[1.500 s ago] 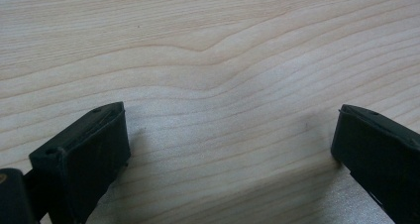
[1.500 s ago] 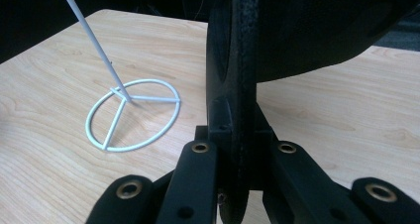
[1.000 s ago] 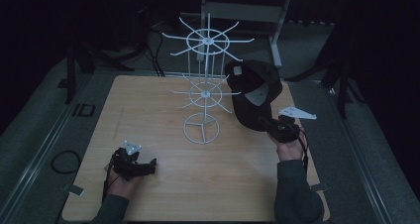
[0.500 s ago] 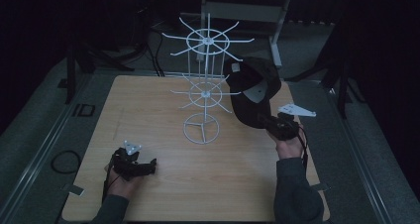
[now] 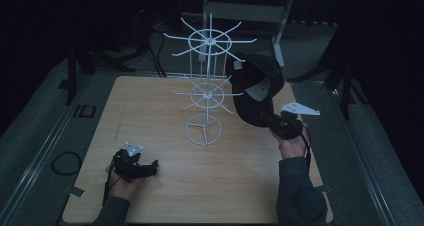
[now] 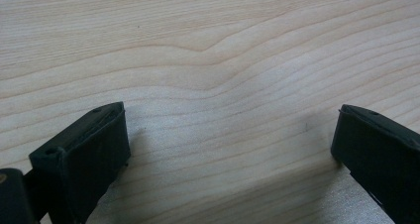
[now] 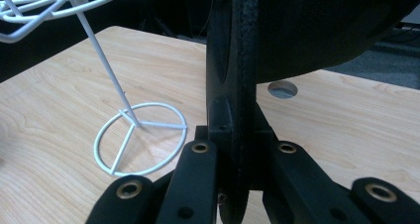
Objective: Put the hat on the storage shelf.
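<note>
holding a black cap (image 5: 255, 88) aloft at right of centre in the high view, brim clenched in the right gripper (image 5: 280, 126) jaws, just beside the white wire rack (image 5: 207, 86); not yet hung on an arm. left gripper (image 5: 145, 168) idle at lower left, jaws released over bare worktop (image 5: 150, 111); ample room there.

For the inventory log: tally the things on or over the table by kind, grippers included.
Black handheld two-jaw grippers: 2, the left gripper and the right gripper
Black fabric cap: 1
White wire two-tier rack: 1
Total: 4, on or over the light wooden table
</note>
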`<state>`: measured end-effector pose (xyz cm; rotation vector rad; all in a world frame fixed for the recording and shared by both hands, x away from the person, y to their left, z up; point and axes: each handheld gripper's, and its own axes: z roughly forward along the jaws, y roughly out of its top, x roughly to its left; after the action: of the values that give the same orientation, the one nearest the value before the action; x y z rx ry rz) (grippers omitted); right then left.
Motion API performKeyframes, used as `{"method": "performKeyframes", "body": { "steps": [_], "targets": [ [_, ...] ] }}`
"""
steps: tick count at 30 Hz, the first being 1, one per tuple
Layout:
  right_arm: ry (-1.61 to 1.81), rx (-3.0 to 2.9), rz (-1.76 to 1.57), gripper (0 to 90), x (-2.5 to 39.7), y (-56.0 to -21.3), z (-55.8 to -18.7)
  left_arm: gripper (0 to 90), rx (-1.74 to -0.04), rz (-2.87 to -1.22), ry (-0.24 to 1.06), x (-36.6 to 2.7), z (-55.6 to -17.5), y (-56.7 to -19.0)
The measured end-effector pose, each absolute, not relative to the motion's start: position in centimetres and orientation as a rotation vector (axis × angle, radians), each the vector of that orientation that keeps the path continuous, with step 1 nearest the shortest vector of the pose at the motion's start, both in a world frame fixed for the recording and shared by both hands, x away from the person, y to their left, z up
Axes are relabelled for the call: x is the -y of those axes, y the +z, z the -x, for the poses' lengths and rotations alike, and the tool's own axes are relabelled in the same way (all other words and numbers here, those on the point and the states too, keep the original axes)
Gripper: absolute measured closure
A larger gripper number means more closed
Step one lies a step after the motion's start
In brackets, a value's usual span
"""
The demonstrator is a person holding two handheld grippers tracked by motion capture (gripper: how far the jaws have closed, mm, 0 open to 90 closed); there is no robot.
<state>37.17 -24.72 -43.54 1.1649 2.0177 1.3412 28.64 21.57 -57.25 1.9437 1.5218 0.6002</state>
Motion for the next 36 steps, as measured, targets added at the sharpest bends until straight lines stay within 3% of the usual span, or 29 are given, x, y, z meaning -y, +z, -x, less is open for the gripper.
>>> {"method": "performKeyframes", "body": {
  "steps": [36],
  "targets": [
    [1.348, -1.993, -1.106, 86.6, 24.8, -41.2, -37.7, 1.5, -1.523, -1.944, 0.6, -21.6, -28.6, -57.2]
  ]
}}
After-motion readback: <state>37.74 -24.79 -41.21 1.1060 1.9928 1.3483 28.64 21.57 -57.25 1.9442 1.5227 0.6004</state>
